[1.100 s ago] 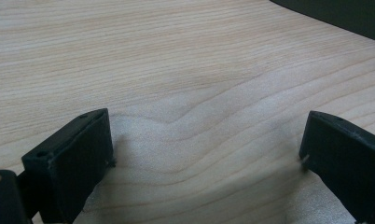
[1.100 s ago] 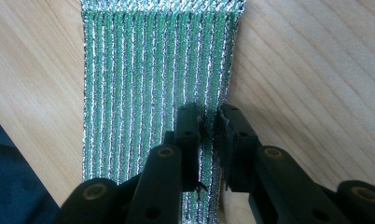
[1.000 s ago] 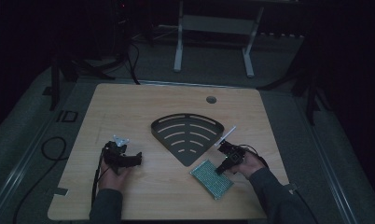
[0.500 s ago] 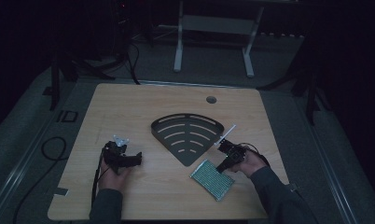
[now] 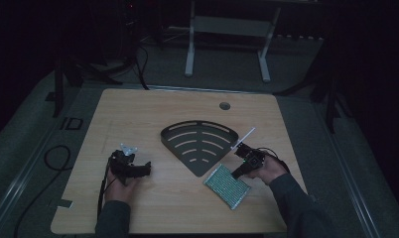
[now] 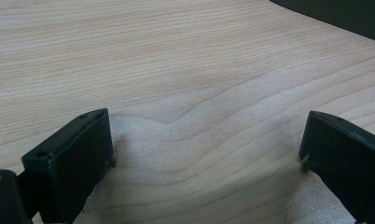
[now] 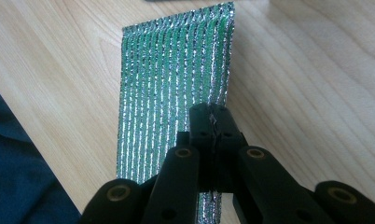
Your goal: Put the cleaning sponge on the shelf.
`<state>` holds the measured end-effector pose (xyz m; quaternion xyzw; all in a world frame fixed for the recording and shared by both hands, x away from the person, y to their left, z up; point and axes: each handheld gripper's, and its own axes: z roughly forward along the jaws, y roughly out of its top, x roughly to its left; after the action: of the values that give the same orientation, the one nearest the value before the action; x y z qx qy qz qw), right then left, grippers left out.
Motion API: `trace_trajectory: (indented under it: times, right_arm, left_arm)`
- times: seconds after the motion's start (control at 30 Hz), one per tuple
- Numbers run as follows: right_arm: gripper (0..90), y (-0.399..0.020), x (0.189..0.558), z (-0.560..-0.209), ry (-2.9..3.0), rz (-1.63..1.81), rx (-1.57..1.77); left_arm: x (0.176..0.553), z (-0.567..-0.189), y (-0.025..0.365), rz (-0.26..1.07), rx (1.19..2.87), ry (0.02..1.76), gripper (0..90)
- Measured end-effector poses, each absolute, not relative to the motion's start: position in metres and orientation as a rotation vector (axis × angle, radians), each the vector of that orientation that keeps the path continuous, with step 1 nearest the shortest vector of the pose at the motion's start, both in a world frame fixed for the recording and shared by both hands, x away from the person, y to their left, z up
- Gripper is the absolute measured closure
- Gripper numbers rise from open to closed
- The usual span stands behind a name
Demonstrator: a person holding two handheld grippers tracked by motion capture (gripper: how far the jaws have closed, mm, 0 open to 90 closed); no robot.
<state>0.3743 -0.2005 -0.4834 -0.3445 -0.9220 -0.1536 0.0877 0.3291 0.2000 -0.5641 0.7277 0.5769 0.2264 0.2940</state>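
The right gripper [image 7: 212, 122] has its fingers clamped on the near edge of a green mesh sheet [image 7: 176, 70] lying flat on the tabletop [image 5: 187, 114] ahead of them, a thin hold that may slip, while the left gripper [image 6: 206, 154] rests with fingers apart.

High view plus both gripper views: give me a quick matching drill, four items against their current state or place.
Items:
1. left hand-held gripper
2. right hand-held gripper
3. green mesh sheet
4. black fan-shaped rack

States:
A. flat at the table's near right
B. jaws apart over bare wood
C. lying at the table's centre
D. jaws closed on the sheet's edge

Pairs: 1-B, 2-D, 3-A, 4-C
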Motion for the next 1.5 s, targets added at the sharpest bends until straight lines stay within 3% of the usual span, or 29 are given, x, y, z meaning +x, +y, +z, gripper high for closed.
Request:
trace_trajectory:
  times: [1.5]
  right_arm:
    - [89.4,-0.208,0.409,-0.452,-2.753,-0.617,-1.093]
  left_arm:
    - [0.329,-0.564,0.2,0.603,1.938,1.536,2.7]
